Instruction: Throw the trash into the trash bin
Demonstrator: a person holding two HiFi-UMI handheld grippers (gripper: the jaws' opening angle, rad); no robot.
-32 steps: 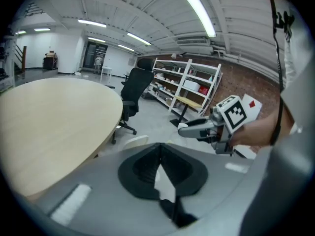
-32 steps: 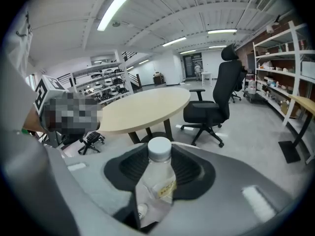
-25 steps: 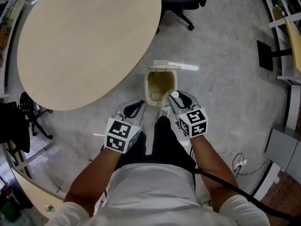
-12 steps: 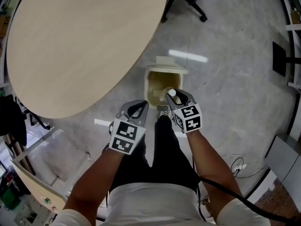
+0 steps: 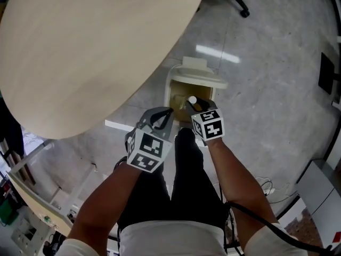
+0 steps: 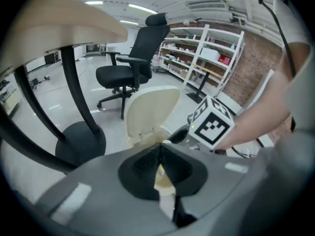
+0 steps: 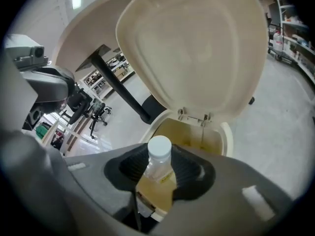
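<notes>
A cream trash bin [image 5: 171, 92] stands on the floor with its lid [image 5: 200, 71] tipped up. My right gripper [image 5: 198, 105] is shut on a small clear bottle [image 5: 192, 100] with a white cap, held over the near rim of the bin. In the right gripper view the bottle [image 7: 158, 155] sits upright between the jaws of the right gripper [image 7: 158, 168], with the bin's mouth [image 7: 193, 134] and raised lid [image 7: 192, 53] just beyond. My left gripper [image 5: 166, 114] hangs left of the bin, jaws together and nothing in them; in its own view the left gripper [image 6: 159, 149] faces the lid [image 6: 147, 113].
A large round wooden table [image 5: 80, 47] overhangs the bin's left side; its black pedestal foot [image 6: 81, 142] stands close by. A black office chair [image 6: 129, 65] and shelving [image 6: 206, 58] stand farther back. The person's legs [image 5: 184, 169] are right below the grippers, and a cable [image 5: 266, 188] lies on the floor.
Both grippers have sunk toward the bin. The bottle in the right gripper went from the bin's front edge to over its opening.
</notes>
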